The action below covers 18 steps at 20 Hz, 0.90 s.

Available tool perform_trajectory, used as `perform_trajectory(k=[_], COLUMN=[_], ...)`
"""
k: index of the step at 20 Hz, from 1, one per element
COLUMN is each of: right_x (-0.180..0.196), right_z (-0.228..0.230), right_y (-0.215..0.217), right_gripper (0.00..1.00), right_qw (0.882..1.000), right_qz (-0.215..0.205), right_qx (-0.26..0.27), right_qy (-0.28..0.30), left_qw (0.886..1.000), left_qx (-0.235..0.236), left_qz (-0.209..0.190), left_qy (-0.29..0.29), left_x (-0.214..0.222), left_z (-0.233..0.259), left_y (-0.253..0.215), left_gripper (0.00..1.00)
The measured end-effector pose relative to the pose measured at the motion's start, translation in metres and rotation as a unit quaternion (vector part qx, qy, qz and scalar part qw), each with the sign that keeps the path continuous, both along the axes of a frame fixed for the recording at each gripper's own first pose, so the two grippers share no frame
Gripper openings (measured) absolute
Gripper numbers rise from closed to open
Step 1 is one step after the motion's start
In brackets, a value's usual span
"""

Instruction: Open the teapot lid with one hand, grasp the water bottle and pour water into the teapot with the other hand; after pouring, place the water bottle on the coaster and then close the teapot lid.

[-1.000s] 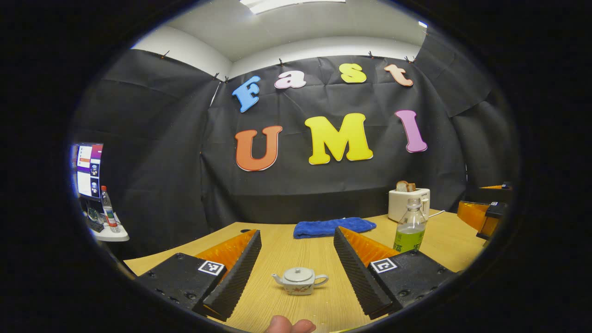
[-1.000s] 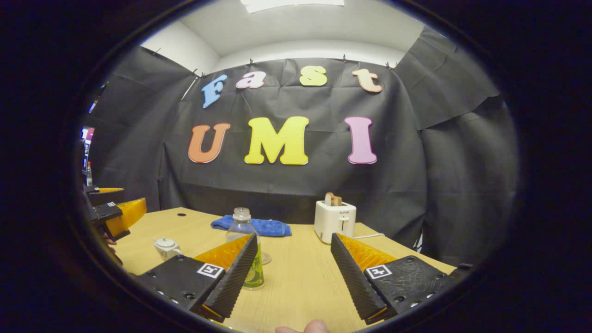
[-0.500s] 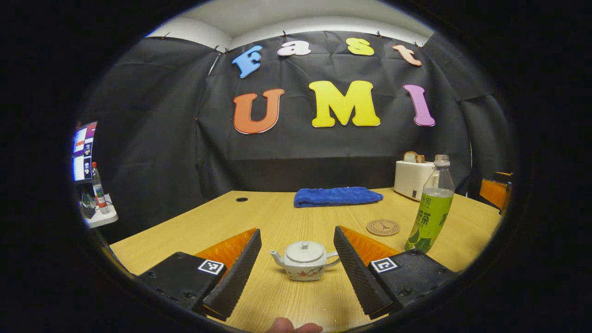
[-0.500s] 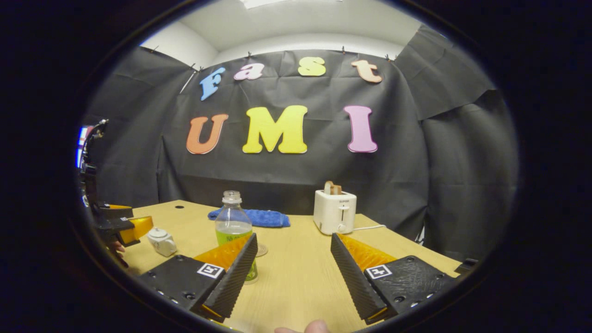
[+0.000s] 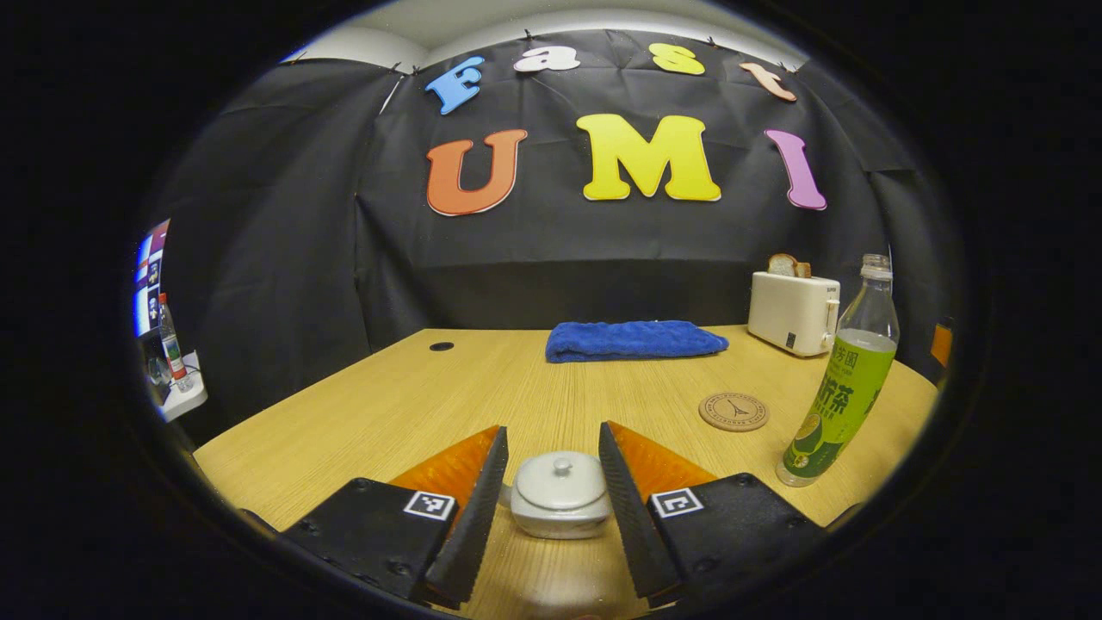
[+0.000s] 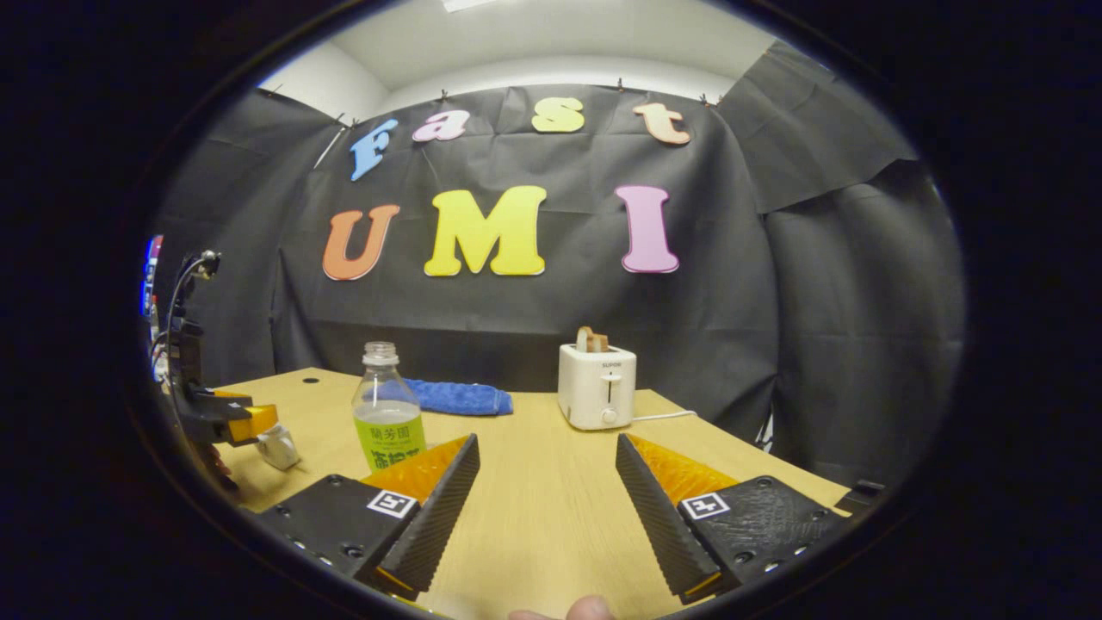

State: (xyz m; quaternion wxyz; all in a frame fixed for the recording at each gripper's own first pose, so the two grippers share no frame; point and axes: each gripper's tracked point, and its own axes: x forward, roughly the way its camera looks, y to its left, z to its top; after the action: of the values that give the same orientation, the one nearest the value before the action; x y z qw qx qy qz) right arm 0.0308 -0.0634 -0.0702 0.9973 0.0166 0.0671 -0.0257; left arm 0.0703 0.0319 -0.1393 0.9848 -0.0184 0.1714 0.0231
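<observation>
A small white teapot (image 5: 560, 495) with its lid on stands on the wooden table (image 5: 482, 387), between the tips of my left gripper (image 5: 553, 429). The fingers flank it closely and hide its spout and handle; I see no firm press, so that gripper reads as open. A clear water bottle (image 5: 839, 387) with green liquid and a green label stands uncapped to the right, beside a round brown coaster (image 5: 733, 411). In the right gripper view the bottle (image 6: 387, 418) stands just beyond the left finger of my open right gripper (image 6: 547, 439). The teapot (image 6: 277, 448) shows at far left.
A folded blue towel (image 5: 633, 339) lies at the back of the table. A white toaster (image 5: 792, 312) holding bread stands at the back right, its cord trailing on the table. A side shelf with a screen (image 5: 151, 284) sits off the table's left edge.
My left gripper has dropped and come forward until the teapot sits between its fingers, which have narrowed. The right gripper has shifted a little; the bottle now sits further left in its view.
</observation>
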Motion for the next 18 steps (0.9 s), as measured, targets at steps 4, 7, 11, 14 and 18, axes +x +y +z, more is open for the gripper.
perform_trajectory(k=[4, 7, 11, 14, 18], right_x=[0.003, 0.004, 0.005, 0.004, 0.000], right_z=[-0.003, -0.005, -0.009, -0.014, -0.018], right_y=[-0.005, -0.006, 0.001, 0.010, 0.024], right_gripper=[0.98, 0.98, 0.95, 0.95, 0.95], right_qw=[1.000, 1.000, 1.000, 1.000, 0.999], right_qz=[-0.007, -0.005, 0.003, 0.019, 0.051], right_qx=[0.000, -0.001, 0.002, -0.001, 0.006], right_qy=[0.000, 0.004, 0.008, 0.012, 0.014], left_qw=[1.000, 1.000, 1.000, 1.000, 1.000], left_qx=[0.001, 0.011, 0.025, 0.026, 0.006], left_qz=[0.002, 0.005, 0.001, 0.005, -0.005], left_qy=[0.013, 0.015, 0.018, 0.016, 0.008], left_x=[0.005, 0.008, 0.008, 0.010, 0.007], left_z=[-0.007, -0.008, -0.005, -0.003, 0.009], left_y=[-0.001, 0.000, -0.001, 0.000, -0.003], left_gripper=[0.49, 0.39, 0.19, 0.06, 0.03])
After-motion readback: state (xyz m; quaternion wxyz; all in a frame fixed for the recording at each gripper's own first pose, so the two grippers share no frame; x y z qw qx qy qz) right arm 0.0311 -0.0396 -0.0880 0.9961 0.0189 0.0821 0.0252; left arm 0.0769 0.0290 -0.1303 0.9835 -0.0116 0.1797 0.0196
